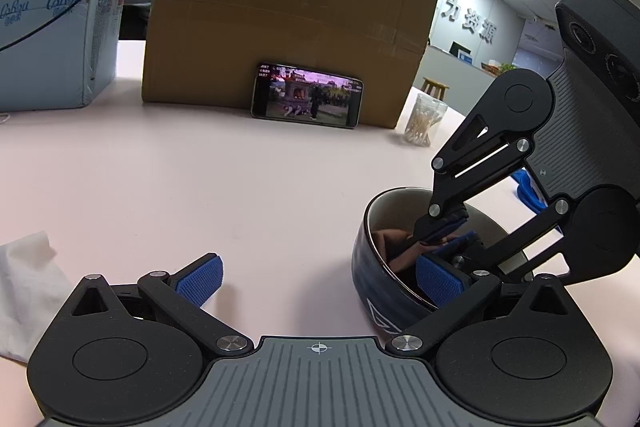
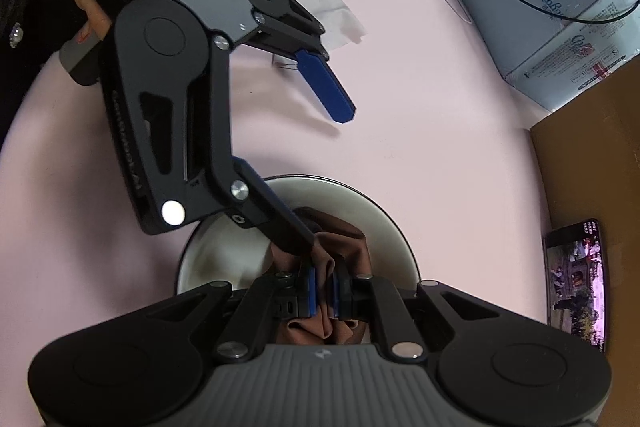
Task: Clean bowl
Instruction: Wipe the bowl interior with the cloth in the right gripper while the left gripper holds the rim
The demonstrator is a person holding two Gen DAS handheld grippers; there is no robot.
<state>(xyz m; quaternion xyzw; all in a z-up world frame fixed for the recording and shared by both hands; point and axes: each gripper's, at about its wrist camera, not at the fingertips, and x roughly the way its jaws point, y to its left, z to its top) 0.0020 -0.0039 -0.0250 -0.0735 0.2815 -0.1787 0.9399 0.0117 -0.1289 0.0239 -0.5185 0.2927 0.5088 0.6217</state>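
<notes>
A dark blue bowl (image 1: 374, 279) with a pale inside (image 2: 394, 239) stands on the pink table. My right gripper (image 2: 324, 291) is shut on a brown cloth (image 2: 348, 247) and reaches down into the bowl; it shows in the left wrist view too (image 1: 452, 235). My left gripper (image 1: 320, 279) is open wide. One of its fingers (image 1: 438, 277) is inside the bowl against the near wall, the other (image 1: 200, 279) is outside over the table. In the right wrist view the inner finger (image 2: 288, 227) lies over the cloth.
A cardboard box (image 1: 288, 27) stands at the back with a phone (image 1: 306, 95) propped against it. A blue-white pack (image 1: 52, 19) is at the left, a cotton swab jar (image 1: 424, 121) at the right. A white tissue (image 1: 28, 287) lies near the left gripper.
</notes>
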